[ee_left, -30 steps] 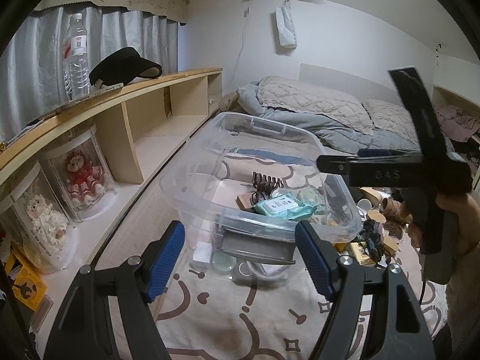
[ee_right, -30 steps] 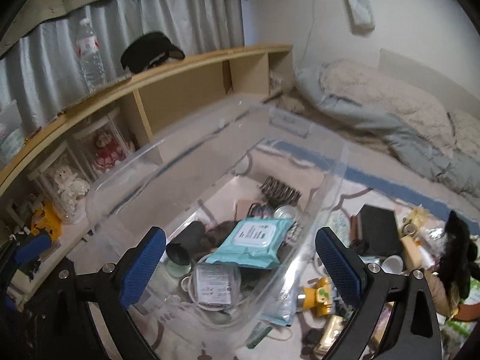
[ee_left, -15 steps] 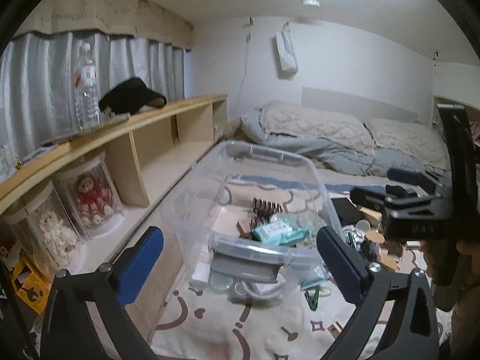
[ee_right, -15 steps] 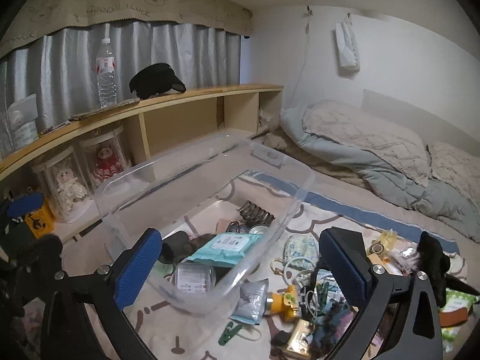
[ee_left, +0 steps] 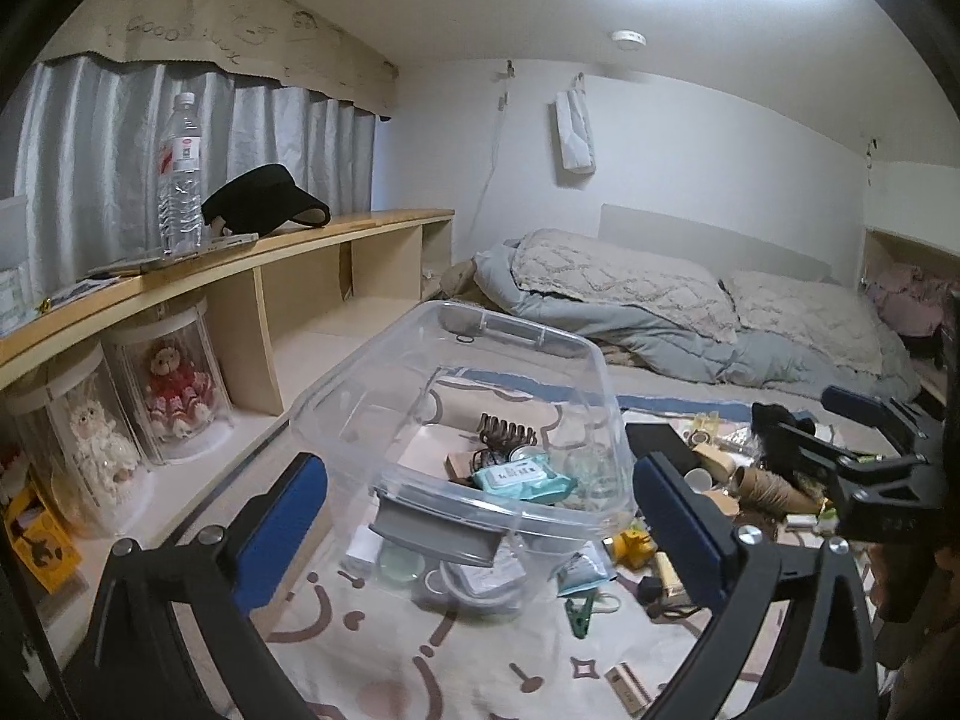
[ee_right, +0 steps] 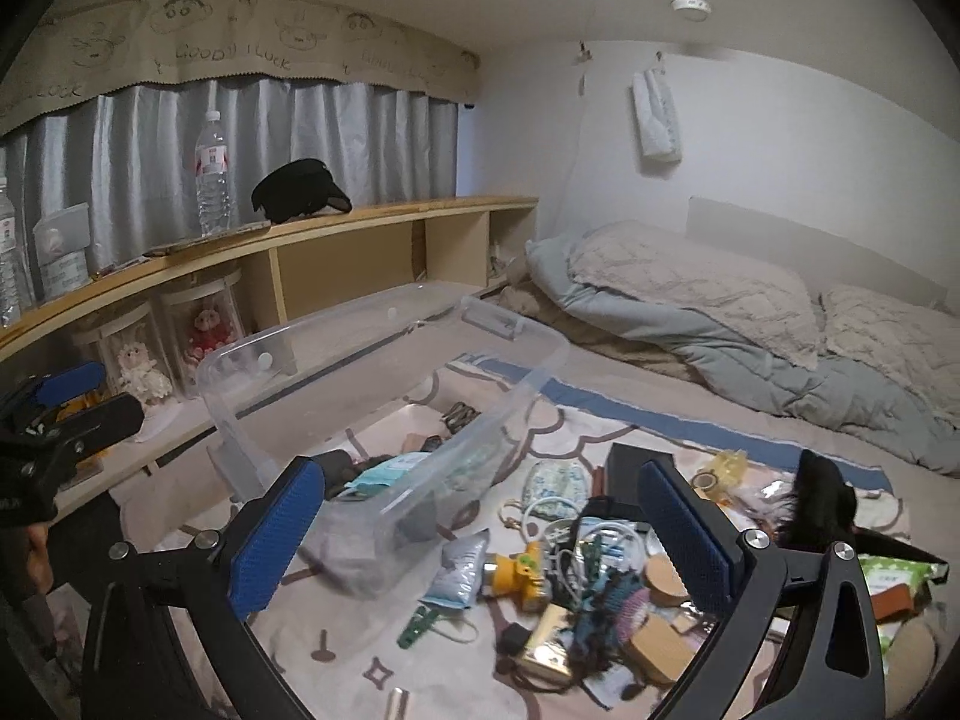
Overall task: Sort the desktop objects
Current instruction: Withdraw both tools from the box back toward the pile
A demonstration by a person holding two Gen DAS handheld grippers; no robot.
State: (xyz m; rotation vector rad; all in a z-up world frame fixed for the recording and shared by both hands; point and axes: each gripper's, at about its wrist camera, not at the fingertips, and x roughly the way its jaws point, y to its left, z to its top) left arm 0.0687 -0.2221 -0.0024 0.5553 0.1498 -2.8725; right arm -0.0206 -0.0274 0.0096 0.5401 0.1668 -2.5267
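From the left wrist camera, the clear plastic bin (ee_left: pixel 480 420) sits on the patterned bed cover (ee_left: pixel 372 648), its long axis running from the near grey handle end away toward the rumpled duvet (ee_left: pixel 630 312) at the far side. Inside it lie a teal wipes pack (ee_left: pixel 519 477) and a brown hair claw (ee_left: pixel 507 427), with more small things seen through the near wall. The left gripper (ee_left: pixel 480 516) points slightly downward at the bin's near end, its blue-padded fingers (ee_left: pixel 282 528) spread wide to either side of the bin without touching it, nothing between them pressed. At the right edge the right gripper (ee_left: pixel 840 438) shows side-on, held apart from the bin above a heap of clutter. A green clip (ee_left: pixel 579 606) lies on the cover just near of the bin. From the right wrist camera, the bin (ee_right: pixel 384 384) stands left of centre, its long axis slanting from near left to far right. The right gripper (ee_right: pixel 480 540) tilts down over the loose pile to the bin's right, fingers (ee_right: pixel 690 540) fully spread and empty; a yellow toy (ee_right: pixel 522 570) and tangled white cable (ee_right: pixel 588 540) lie between them on the cover. The left gripper (ee_right: pixel 48 414) is at the far left edge, a hand below it.
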